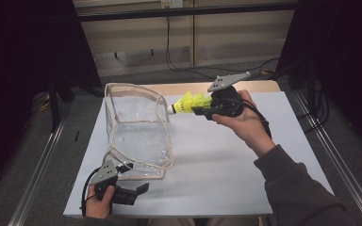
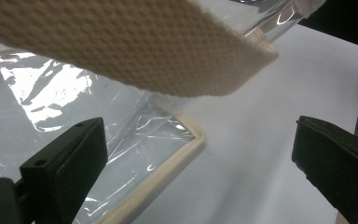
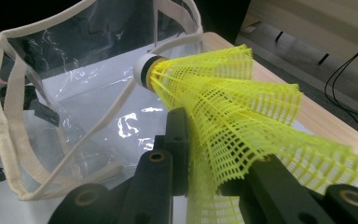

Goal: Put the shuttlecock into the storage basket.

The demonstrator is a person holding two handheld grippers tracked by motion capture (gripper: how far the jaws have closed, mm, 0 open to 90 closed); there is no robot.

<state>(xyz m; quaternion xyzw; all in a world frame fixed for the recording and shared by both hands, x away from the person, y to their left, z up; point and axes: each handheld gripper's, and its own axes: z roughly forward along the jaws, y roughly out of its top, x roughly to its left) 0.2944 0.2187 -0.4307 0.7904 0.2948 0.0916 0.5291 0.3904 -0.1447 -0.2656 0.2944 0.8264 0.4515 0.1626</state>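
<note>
High view: the right tool [image 1: 202, 109], at about one o'clock on the bench [image 1: 226, 160], grips a yellow plastic shuttlecock [image 1: 188, 102] by its mesh skirt, the white cork nose pointing toward the clear bag [image 1: 136, 127] that stands open at about ten o'clock. The shuttlecock hangs in the air just beside the bag's right rim, not yet over the mouth. At seven o'clock the left tool [image 1: 134, 192] rests near the bag's front corner with its jaws wide apart and nothing between them; in the left gripper view the bag's cloth strap [image 2: 135, 51] crosses overhead and the trimmed corner [image 2: 186, 140] lies just ahead of the open jaws.

The bag appears empty: through its clear walls no object shows inside.

The risks, as they look from here: the bag is soft and nothing is pinning it, so a nudge from the cork against the rim could fold the wall inward or tip the bag over. In the right gripper view the skirt [image 3: 242, 121] is already squashed between the jaws, and it may spring sideways on release, missing the opening. The loose strap [image 3: 98, 121] could also snag the nose.
</note>
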